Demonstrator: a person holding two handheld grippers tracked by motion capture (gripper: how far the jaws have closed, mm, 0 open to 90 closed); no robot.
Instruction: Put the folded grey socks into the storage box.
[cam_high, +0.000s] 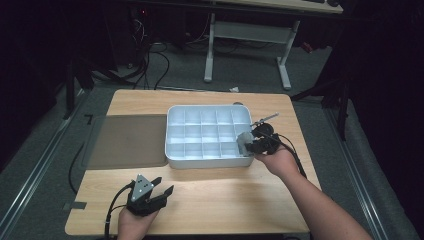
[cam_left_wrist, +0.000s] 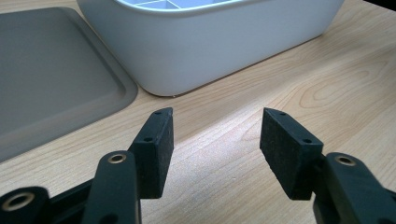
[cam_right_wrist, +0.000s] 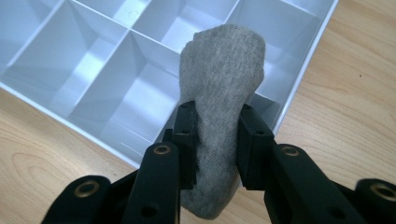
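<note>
Right gripper view has the right tool (cam_right_wrist: 212, 133) pinching a rolled grey sock (cam_right_wrist: 219, 93) over the divided white tray's (cam_right_wrist: 84, 135) near-corner compartments, likely mid-placement, lowering into one cell next, while the left tool (cam_left_wrist: 215, 140) rests spread.

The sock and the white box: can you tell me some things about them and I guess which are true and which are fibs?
1. The right claw is squeezing a grey sock. True.
2. The sock is already lying flat in the middle of the wooden table. False: it is held up in the claw at the right-hand edge of the white box.
3. The white box has lots of little compartments. True.
4. The left claw is holding a second sock. False: its jaws stand open with nothing between them, above the table.
5. A grey lid lies to the left of the box. True.
</note>
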